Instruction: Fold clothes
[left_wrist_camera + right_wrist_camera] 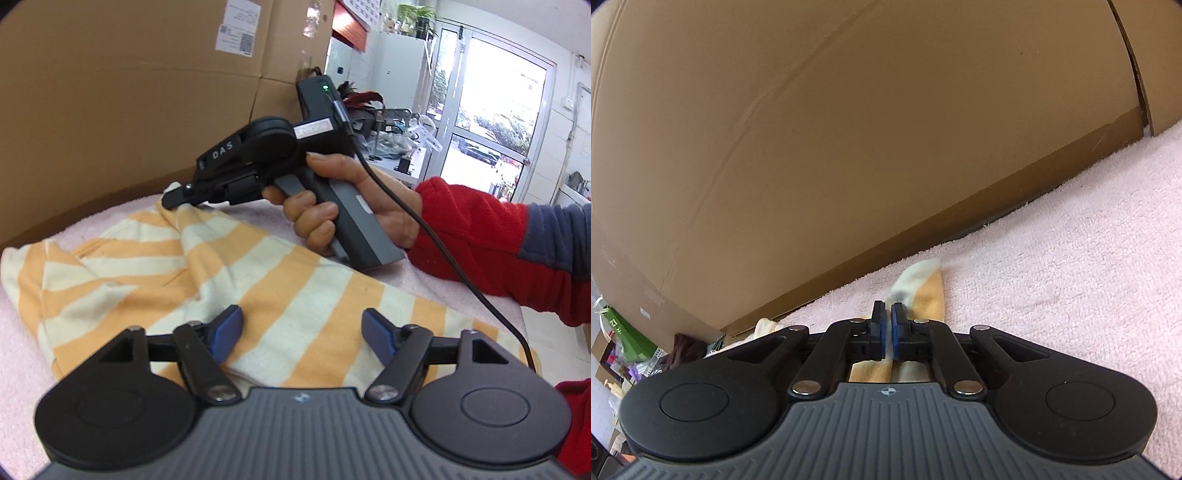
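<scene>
The soft orange-and-cream striped cotton garment [236, 273] is spread out, a little rumpled, on the pink fluffy towel-covered surface [22, 332]. It lies right under and in front of the left claw [302, 334]. The left claw's two blue-tipped fingers [229, 328] are held wide apart just above the cloth, and nothing is held between them. It is probably kept open and low like this so that a near edge can be grabbed, but whether it touches the cloth cannot be told.

Beyond the left claw, a bit to its left, the right claw [888, 328] is pinched shut on a far corner of the striped cloth. That corner [923, 288] is pulled up off the surface into a small peak, and its tip pokes out just past the closed fingers. A corner is likely held this way so that part of the cloth can be lifted and laid over the rest. The right claw's handle is gripped by a hand [332, 206] in a red fleece sleeve [476, 236], and a black cable [443, 254] hangs from it across the cloth.

How many folds have been made cannot be told; some layers overlap on the left side of the left claw.

A big brown cardboard box [129, 92] is stood up just behind the surface, past both claws. Only its closed outside wall is seen, so what is inside cannot be told.
</scene>
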`<act>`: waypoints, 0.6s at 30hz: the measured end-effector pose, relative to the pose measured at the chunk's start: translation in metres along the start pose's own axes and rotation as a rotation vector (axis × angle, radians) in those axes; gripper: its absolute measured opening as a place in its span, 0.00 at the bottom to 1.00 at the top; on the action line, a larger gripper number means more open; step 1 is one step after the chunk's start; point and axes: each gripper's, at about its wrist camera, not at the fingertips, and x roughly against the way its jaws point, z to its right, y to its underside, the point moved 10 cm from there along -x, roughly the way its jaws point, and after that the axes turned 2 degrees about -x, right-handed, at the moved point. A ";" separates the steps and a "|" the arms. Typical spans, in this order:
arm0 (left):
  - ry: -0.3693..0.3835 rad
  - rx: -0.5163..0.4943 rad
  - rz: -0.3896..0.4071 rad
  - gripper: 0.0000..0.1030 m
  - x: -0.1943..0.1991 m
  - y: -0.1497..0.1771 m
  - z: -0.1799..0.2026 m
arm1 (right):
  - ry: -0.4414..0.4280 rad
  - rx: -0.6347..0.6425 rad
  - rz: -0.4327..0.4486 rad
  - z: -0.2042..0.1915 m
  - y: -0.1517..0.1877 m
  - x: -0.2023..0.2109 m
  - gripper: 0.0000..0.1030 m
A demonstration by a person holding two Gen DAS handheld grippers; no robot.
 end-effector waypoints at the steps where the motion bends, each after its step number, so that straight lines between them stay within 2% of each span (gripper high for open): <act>1: -0.003 0.006 0.006 0.72 0.001 -0.001 -0.001 | -0.015 0.000 -0.017 -0.001 0.002 0.002 0.05; 2: -0.007 0.012 0.014 0.69 0.003 -0.002 -0.003 | -0.030 -0.001 -0.035 -0.003 0.004 0.004 0.09; 3: -0.011 0.015 0.034 0.68 0.006 -0.004 -0.005 | -0.044 -0.001 -0.052 -0.004 0.007 0.006 0.19; 4: -0.008 0.017 0.063 0.67 0.011 -0.007 -0.006 | -0.059 -0.001 -0.070 -0.006 0.009 0.008 0.25; 7: 0.030 0.057 0.133 0.68 0.023 -0.017 -0.009 | -0.103 -0.002 -0.122 -0.010 0.015 0.015 0.29; 9: 0.045 0.077 0.141 0.69 0.024 -0.018 -0.011 | -0.133 -0.003 -0.157 -0.013 0.020 0.019 0.28; 11: 0.035 0.068 0.119 0.70 0.020 -0.015 -0.010 | -0.129 0.024 -0.169 -0.014 0.021 0.022 0.07; 14: 0.022 0.036 0.073 0.71 0.012 -0.009 -0.007 | -0.087 0.092 -0.160 -0.014 0.018 0.022 0.05; 18: 0.025 0.010 0.024 0.74 0.004 -0.003 -0.003 | -0.054 0.091 -0.124 -0.006 0.013 0.012 0.04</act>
